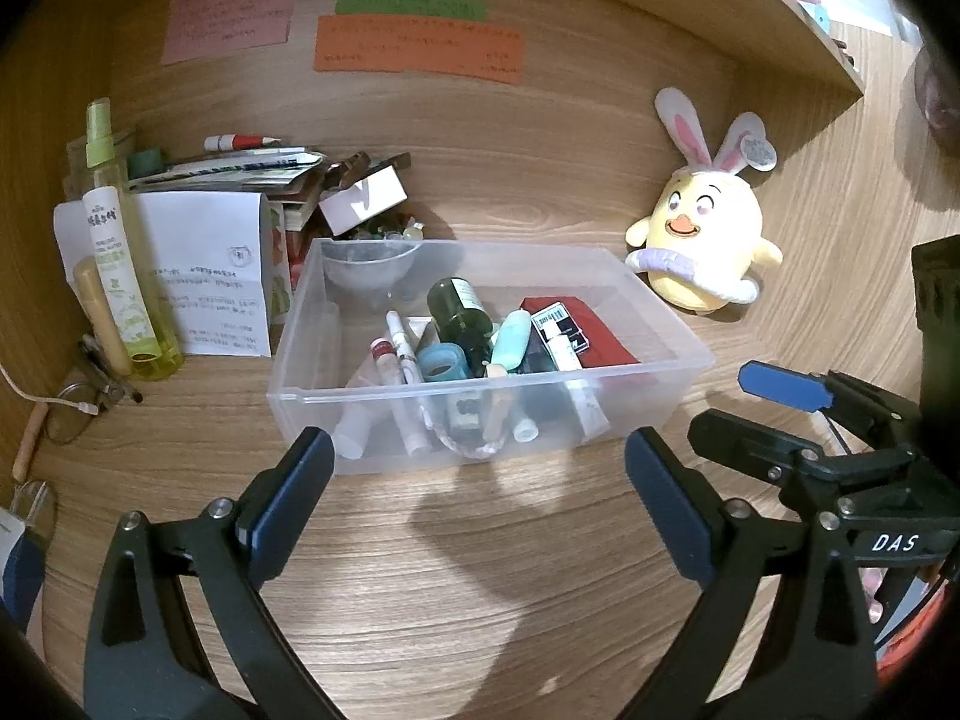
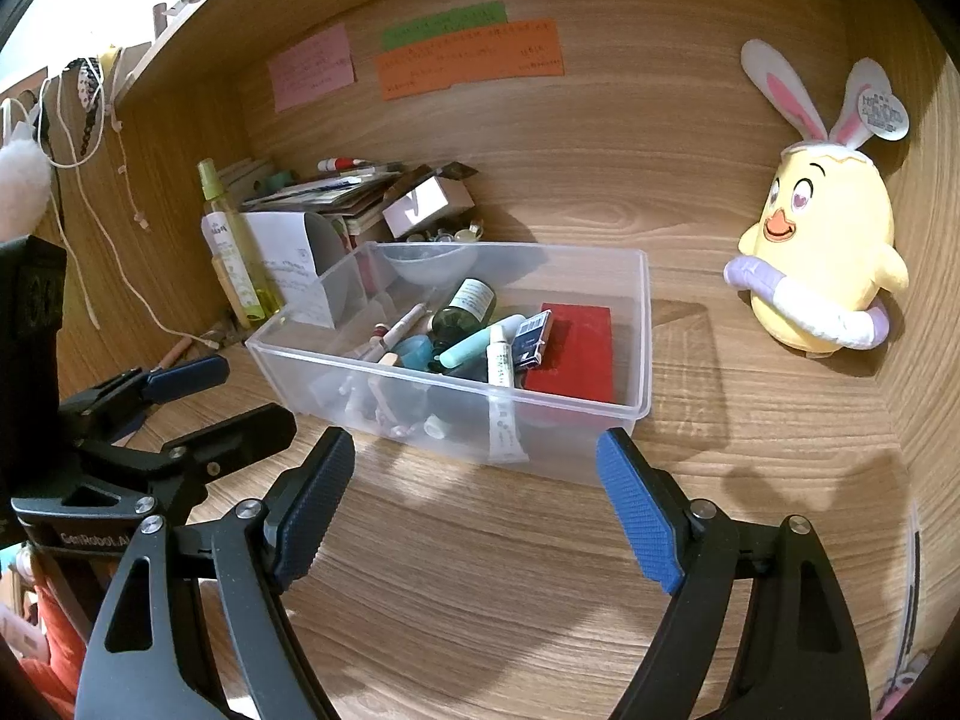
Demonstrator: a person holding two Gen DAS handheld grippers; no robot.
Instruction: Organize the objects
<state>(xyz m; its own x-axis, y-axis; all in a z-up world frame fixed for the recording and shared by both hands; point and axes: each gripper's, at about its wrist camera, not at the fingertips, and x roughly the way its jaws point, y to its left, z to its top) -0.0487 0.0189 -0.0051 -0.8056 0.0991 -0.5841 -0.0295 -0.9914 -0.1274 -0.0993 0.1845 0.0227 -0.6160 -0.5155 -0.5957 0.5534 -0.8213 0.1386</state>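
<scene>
Wood-grain desk (image 1: 480, 570) with a wooden back wall fills both wrist views; pink, green and orange notes (image 1: 418, 51) are stuck on that wall.

A clear plastic bin (image 1: 666, 324) stands on the desk as the landmark. Inside it lie a dark green bottle (image 1: 459, 315), a mint tube (image 1: 512, 339), a teal tape roll (image 1: 441, 362), a red box (image 1: 600, 333) at the right end with a small dark pack (image 1: 558, 324) against it, a white tube (image 2: 499, 363), a white pen (image 1: 401, 345) and a clear funnel (image 1: 369, 270) at the far left corner. Several more small tubes lie along the near wall, too jumbled to tell apart.

Left of the bin stand a yellow-green spray bottle (image 1: 117, 240) and a folded white paper (image 1: 204, 276); behind the bin's left end sits a stack of books (image 1: 240, 171) and a small white box (image 1: 360, 198). Glasses (image 1: 78, 405) lie on the desk farther left. Right of the bin, well apart from it, a yellow chick plush (image 1: 705, 234) with rabbit ears leans at the wall.

The left gripper (image 1: 480, 468) hovers just in front of the bin's near wall, fingers (image 1: 288, 498) wide with nothing between them. The right gripper (image 2: 474, 480) hovers in front of the bin's near right corner, fingers (image 2: 639, 510) also wide and empty, apart from the bin.
</scene>
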